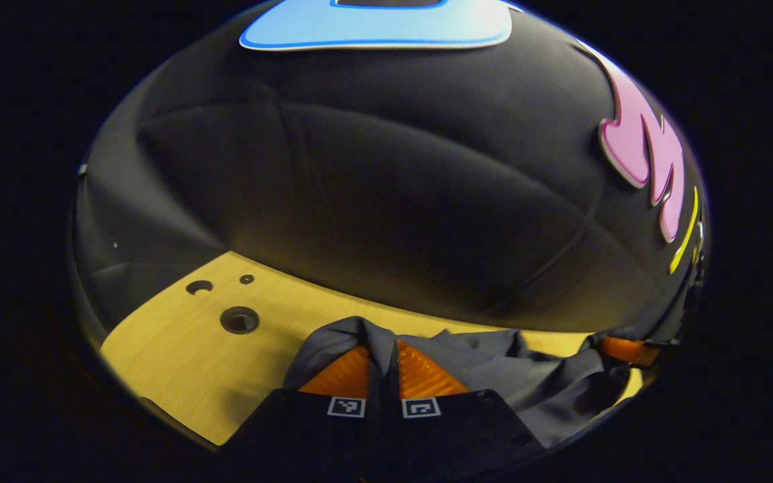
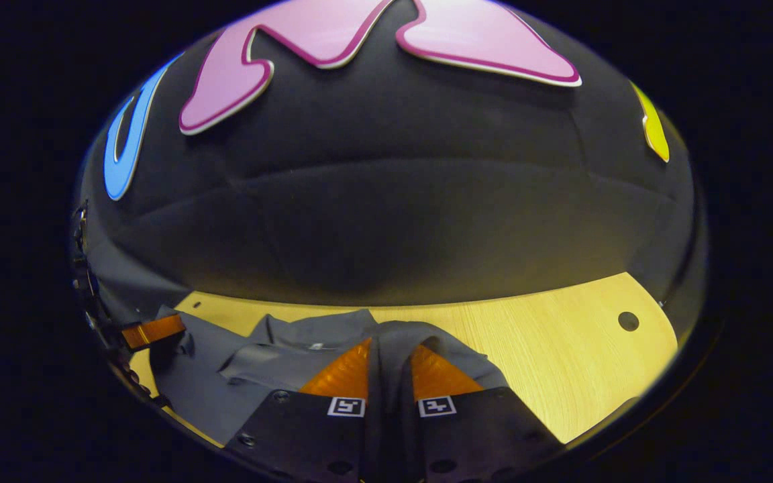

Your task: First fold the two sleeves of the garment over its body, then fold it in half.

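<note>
Dark grey fabric of the garment point(image 1: 534, 382) is bunched right at the fingers in the left gripper view, where a fold rises as a narrow ridge between them. Both fingers of the left gripper point(image 1: 382, 365) are closed on that ridge, pinching it from either side. From there the cloth trails off to the right in soft, rumpled creases, lying low over the table point(image 1: 178, 349).

In the right gripper view the garment point(image 2: 279, 365) looks matte and thin, with a flatter panel and a folded edge near the middle and a small pale mark on it. A fold of it stands up between the 2 fingers of the right gripper point(image 2: 390, 365), which are clamped on it.

Each view catches the other gripper farther off, at the far end of the cloth: the right gripper point(image 1: 628, 350) at the right side, the left gripper point(image 2: 151, 331) at the left side.

Beneath lies a pale, light-grained wooden top with a straight far edge. It has 3 round holes point(image 1: 239, 320) on the left gripper's side and 1 round hole point(image 2: 628, 321) on the right gripper's side. Beyond hangs a black cloth wall point(image 2: 386, 221), smooth with faint seams.
</note>
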`<action>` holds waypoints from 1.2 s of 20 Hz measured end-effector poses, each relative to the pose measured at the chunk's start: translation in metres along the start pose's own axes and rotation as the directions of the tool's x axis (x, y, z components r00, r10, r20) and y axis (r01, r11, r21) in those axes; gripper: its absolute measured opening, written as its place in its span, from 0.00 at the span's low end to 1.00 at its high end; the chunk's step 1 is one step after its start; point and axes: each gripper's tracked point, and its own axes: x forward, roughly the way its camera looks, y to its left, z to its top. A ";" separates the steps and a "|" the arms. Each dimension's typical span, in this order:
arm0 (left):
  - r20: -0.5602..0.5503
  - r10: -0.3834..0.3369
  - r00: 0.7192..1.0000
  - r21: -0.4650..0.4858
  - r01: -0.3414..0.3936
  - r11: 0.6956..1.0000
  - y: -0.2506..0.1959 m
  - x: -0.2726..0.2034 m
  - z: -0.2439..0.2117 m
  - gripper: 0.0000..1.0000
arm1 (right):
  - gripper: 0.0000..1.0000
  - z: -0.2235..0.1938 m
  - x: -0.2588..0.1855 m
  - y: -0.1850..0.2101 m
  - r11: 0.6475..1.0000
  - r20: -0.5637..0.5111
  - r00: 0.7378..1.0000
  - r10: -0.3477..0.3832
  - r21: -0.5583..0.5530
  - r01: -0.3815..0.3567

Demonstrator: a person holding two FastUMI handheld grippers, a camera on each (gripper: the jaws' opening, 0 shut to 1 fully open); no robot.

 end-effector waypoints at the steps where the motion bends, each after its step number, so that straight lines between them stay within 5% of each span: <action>1: 0.001 0.002 1.000 -0.001 -0.002 1.000 -0.001 0.004 -0.001 0.06 | 0.14 -0.005 -0.001 0.001 1.000 -0.008 1.000 -0.005 -0.015 0.005; 3: 0.017 0.035 0.999 0.017 -0.035 0.999 0.005 0.000 0.004 0.26 | 0.28 -0.003 -0.003 0.000 0.999 -0.005 1.000 -0.014 -0.035 0.014; 5: 0.023 0.031 0.999 0.037 -0.031 0.999 0.005 -0.013 0.015 0.30 | 0.43 0.004 -0.012 -0.002 0.998 0.009 1.000 -0.025 -0.055 0.025; 6: 0.030 0.021 0.999 0.046 -0.022 0.999 0.002 -0.020 0.023 0.38 | 0.58 0.012 -0.020 -0.004 0.997 0.025 0.999 -0.035 -0.068 0.036; 7: 0.043 0.007 0.999 0.055 -0.009 0.998 -0.004 -0.031 0.033 0.57 | 0.60 0.020 -0.031 -0.008 0.995 0.041 0.998 -0.051 -0.080 0.054; 8: 0.053 0.000 0.999 0.064 -0.003 0.998 -0.006 -0.044 0.044 0.76 | 0.73 0.027 -0.042 -0.013 0.993 0.054 0.996 -0.071 -0.088 0.076; 10: 0.083 -0.006 0.997 0.083 -0.001 0.997 -0.007 -0.075 0.066 0.82 | 1.00 0.041 -0.073 -0.018 0.990 0.077 0.992 -0.102 -0.085 0.109; 11: 0.102 -0.008 0.995 0.093 -0.001 0.996 -0.008 -0.094 0.078 0.94 | 1.00 0.047 -0.089 -0.019 0.989 0.088 0.989 -0.116 -0.078 0.123; 12: 0.120 -0.015 0.993 0.103 0.003 0.995 -0.011 -0.115 0.088 0.96 | 0.99 0.052 -0.106 -0.019 0.989 0.096 0.987 -0.126 -0.071 0.133; 17: 0.186 -0.047 0.981 0.189 0.011 0.982 -0.026 -0.234 0.115 0.96 | 0.98 0.074 -0.197 -0.018 0.981 0.151 0.975 -0.165 -0.073 0.177; 24: 0.154 -0.064 0.986 0.175 0.037 0.984 -0.046 -0.348 0.065 0.96 | 0.98 0.046 -0.311 0.011 0.991 0.162 0.978 -0.135 0.000 0.137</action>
